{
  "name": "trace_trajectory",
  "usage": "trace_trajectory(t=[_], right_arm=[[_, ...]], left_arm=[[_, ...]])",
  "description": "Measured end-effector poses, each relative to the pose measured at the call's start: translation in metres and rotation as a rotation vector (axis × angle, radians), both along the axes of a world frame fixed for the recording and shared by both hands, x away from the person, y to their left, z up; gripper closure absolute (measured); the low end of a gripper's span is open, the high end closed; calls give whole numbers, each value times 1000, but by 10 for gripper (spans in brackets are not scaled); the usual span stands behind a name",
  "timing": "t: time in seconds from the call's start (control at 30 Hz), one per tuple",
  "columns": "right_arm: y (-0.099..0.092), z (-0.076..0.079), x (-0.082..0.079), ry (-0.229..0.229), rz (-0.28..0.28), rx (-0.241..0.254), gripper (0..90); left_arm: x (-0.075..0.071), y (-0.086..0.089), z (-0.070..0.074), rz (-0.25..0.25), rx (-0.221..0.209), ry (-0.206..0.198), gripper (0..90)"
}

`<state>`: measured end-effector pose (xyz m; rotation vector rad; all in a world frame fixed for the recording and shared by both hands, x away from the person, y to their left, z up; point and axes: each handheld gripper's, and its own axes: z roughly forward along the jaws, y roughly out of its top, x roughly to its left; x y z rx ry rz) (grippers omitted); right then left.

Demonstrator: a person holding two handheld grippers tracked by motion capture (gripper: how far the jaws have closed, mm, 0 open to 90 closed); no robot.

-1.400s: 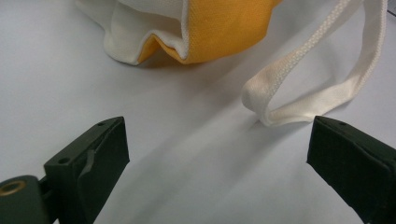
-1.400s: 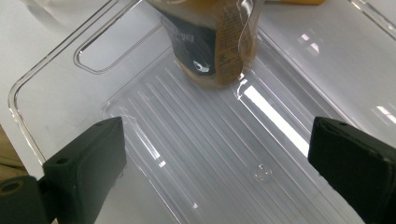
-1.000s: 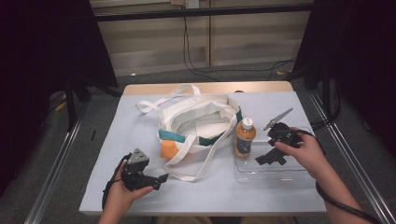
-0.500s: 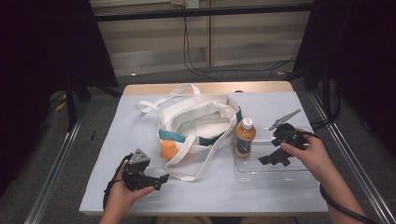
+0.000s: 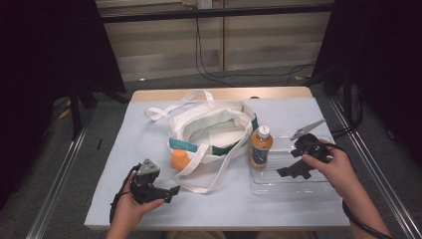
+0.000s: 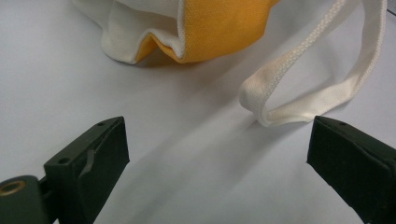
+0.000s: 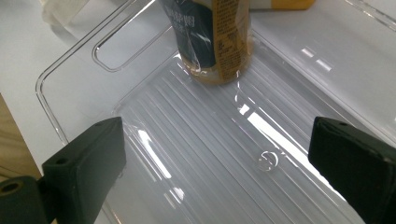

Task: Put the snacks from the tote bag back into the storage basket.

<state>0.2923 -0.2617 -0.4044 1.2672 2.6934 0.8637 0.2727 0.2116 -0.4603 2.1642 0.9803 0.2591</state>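
Bottle (image 5: 260, 145) stands upright, long axis vertical, cap up, at the left end of the clear tray (image 5: 318, 185), just beside the tote bag (image 5: 211, 134). Right gripper (image 5: 293, 172) hovers over the tray, jaws spread wide, empty, aimed toward the bottle. Left gripper (image 5: 171, 191) rests on the table (image 5: 149, 124), jaws wide apart, holding nothing, near the bag strap (image 6: 299, 100).
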Motion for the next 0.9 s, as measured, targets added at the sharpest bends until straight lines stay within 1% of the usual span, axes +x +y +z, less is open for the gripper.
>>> trace_trajectory(t=[0.13,0.17,0.2,0.23,0.3,0.33,0.37,0.47,0.5,0.57,0.63,0.67,0.7,0.8,0.9], right_arm=[[-3,1,-2,-13,-6,11,42],[-3,2,-3,-15,-9,15,42],[-5,4,-5,-15,-19,29,42],[-5,4,-5,-15,-19,29,42],[-5,4,-6,-32,-19,32,42],[-6,5,-7,-33,-14,28,42],[-6,5,-7,-33,-14,28,42],[-7,4,-10,-37,-12,25,41],[-10,3,-10,-39,-14,46,41],[-11,2,-11,-33,-20,52,41],[-15,1,-12,-46,-20,54,41],[-15,2,-13,-32,-33,48,41],[-17,1,-13,-28,-36,49,41],[-21,0,-14,-32,-51,51,40],[-27,0,-14,-48,-54,62,41]], left_arm=[[0,0,0,0,-1,-1,53],[0,1,1,0,5,-3,53],[0,1,1,2,6,-5,53],[0,1,1,2,6,-5,52],[0,1,1,-3,6,-4,53],[0,1,1,2,-5,-8,53],[0,2,2,-9,6,-4,53],[0,1,1,-3,-6,-5,53],[1,2,2,-12,7,-7,53],[1,1,1,-4,1,-9,53],[1,1,2,-8,1,-8,53],[1,1,2,-10,-1,-11,53],[1,1,2,-9,-2,-10,53],[1,1,3,-2,-6,-18,53],[0,-1,3,-5,-13,-17,53]])
